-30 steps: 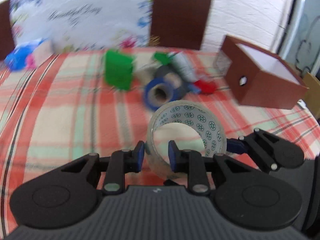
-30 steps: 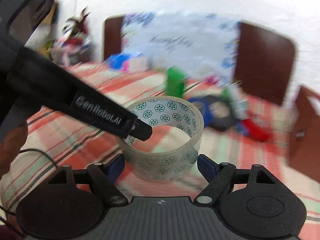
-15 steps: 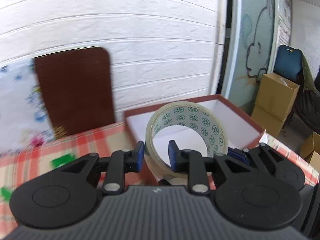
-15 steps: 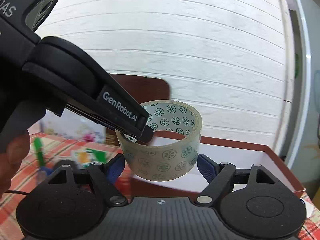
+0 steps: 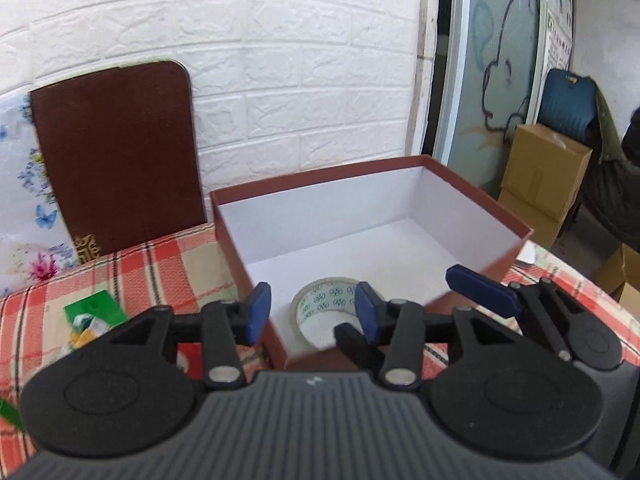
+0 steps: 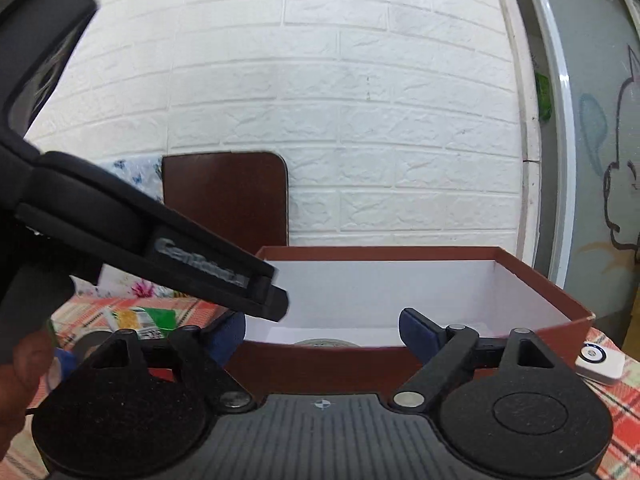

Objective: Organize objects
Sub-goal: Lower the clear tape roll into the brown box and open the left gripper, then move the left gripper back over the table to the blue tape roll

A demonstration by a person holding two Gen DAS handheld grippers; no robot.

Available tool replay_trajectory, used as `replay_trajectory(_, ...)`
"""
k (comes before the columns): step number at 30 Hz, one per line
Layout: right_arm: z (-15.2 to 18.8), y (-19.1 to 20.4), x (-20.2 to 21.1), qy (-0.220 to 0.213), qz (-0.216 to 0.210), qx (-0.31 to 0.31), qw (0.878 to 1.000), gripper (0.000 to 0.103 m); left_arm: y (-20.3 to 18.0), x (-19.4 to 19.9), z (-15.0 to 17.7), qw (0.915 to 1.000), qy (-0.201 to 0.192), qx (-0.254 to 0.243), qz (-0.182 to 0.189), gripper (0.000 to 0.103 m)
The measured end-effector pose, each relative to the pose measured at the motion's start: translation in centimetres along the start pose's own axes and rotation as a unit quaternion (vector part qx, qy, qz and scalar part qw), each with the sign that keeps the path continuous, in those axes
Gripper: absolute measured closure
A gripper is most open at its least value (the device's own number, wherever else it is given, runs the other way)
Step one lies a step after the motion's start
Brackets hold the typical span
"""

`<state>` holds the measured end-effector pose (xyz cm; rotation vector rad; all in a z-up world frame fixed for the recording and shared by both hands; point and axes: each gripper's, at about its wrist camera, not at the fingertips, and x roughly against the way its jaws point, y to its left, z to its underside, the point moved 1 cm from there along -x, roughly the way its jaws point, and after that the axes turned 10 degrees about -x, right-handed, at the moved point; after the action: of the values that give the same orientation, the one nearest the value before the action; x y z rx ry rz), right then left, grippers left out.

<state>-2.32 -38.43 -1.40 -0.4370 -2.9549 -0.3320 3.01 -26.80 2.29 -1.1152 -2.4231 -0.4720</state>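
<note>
A clear tape roll [image 5: 326,308] with green dots lies flat inside the brown box [image 5: 516,236] with a white inside, near its front wall. Only its top edge [image 6: 326,343] shows over the box wall in the right wrist view. My left gripper [image 5: 312,310] is open and empty above the front of the box. My right gripper [image 6: 322,330] is open and empty in front of the box [image 6: 560,296]. Its blue finger [image 5: 480,290] shows in the left wrist view.
A checked cloth [image 5: 160,264] covers the table. Green packets [image 5: 94,310] lie left of the box. A brown chair back [image 5: 116,152] stands behind the table against a white brick wall. A small white device [image 6: 600,356] lies right of the box. Cardboard boxes [image 5: 544,168] stand at the far right.
Both grippers carried the tape roll from the table over to the box. The left gripper opened and the roll now lies inside the box.
</note>
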Motion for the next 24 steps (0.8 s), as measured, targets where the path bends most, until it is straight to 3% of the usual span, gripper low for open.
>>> replay_trajectory(1,0.3,0.2,1.3,-0.003,-0.008,-0.002,1.000,0.018,0.3,1.2,0.8,1.0000,-0.004,0.006,0.002,0.045)
replay_trajectory(4,1.8,1.4,4.2,0.015,-0.042,0.006,0.999,0.018,1.6,4.3,3.9,0.9995,0.003,0.030,0.006,0.042)
replay_trajectory(8,5.0,5.2,5.2,0.088,-0.094,0.056,0.990,0.021,4.4,6.6,9.8,0.9947,0.064,0.063,-0.049,0.044)
replay_trajectory(11,6.9,7.6,4.7,0.167,-0.135,0.076,0.974,0.022,8.0,8.2,14.5,0.9805,0.115,0.127,-0.096,0.044)
replay_trajectory(15,8.1,9.6,4.2,0.205,-0.137,0.095,0.965,0.022,12.7,11.1,19.2,0.9555,0.145,0.184,-0.179,0.045)
replay_trajectory(17,8.0,10.3,3.4,0.222,-0.148,0.080,0.960,0.023,15.0,12.0,20.7,0.9458,0.145,0.208,-0.204,0.045)
replay_trajectory(20,8.5,11.9,1.7,0.235,-0.158,0.086,0.955,0.030,16.5,12.0,22.1,0.9447,0.122,0.179,-0.246,0.043)
replay_trajectory(22,8.9,13.0,1.0,0.236,-0.156,0.097,0.954,0.034,16.6,11.6,22.8,0.9476,0.096,0.163,-0.257,0.035)
replay_trajectory(24,8.8,14.4,0.1,0.217,-0.158,0.110,0.957,0.034,16.8,11.3,22.6,0.9478,0.091,0.162,-0.259,0.034)
